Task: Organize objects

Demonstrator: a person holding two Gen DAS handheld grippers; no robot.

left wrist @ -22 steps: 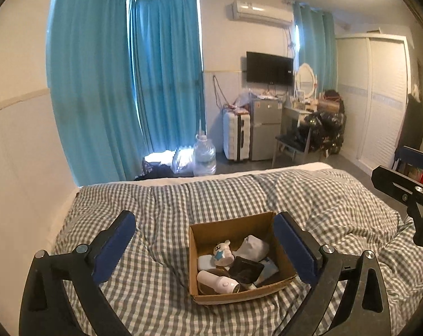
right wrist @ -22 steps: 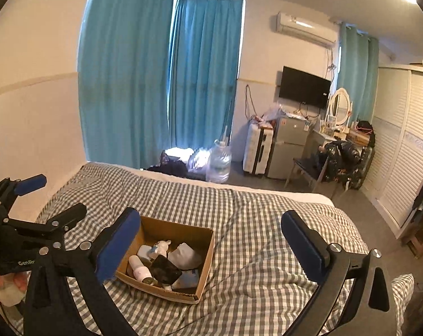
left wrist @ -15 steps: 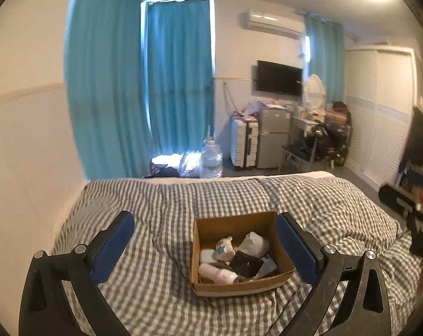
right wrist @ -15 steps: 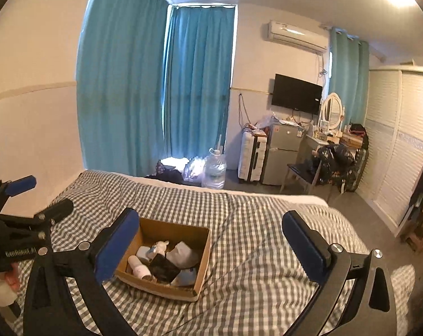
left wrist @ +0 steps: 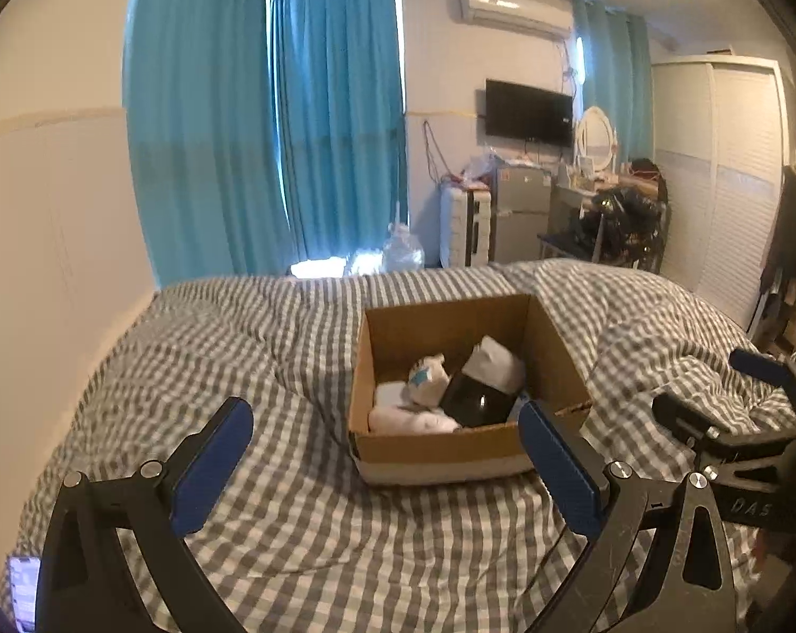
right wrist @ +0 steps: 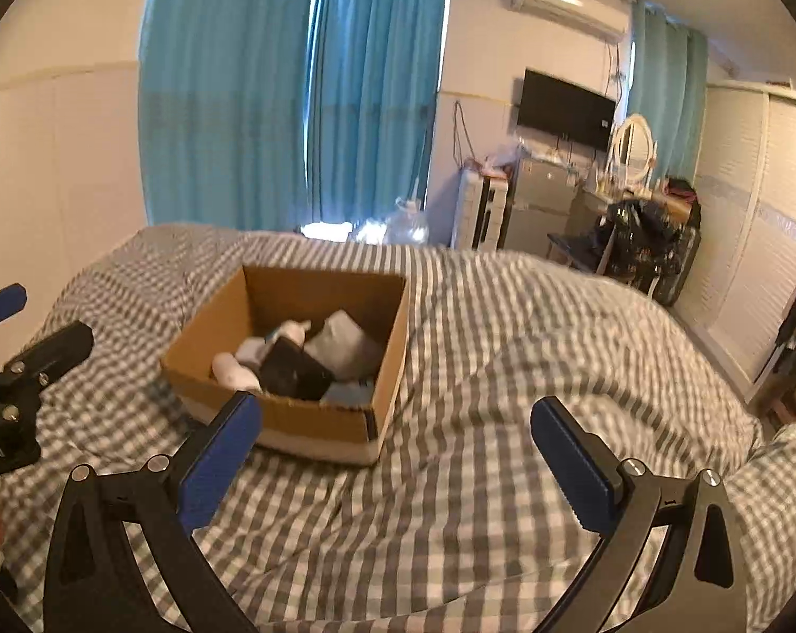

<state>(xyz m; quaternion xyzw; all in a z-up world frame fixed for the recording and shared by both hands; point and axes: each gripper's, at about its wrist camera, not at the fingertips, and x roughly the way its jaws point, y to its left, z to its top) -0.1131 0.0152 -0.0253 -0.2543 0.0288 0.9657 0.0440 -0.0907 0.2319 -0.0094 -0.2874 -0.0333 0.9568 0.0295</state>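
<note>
Both my tongs are spread wide with nothing in them. My left tongs hover over the checked bed, and the cardboard box sits just ahead, touching distance from the right-hand pad. From my right tongs the box is ahead and to the left. Inside: a black pouch, white bottles, some pale bundles, all jumbled.

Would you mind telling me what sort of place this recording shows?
Most likely a lived-in bedroom: a bed with a checked duvet, a wall-mounted television, and a white louvred wardrobe.
</note>
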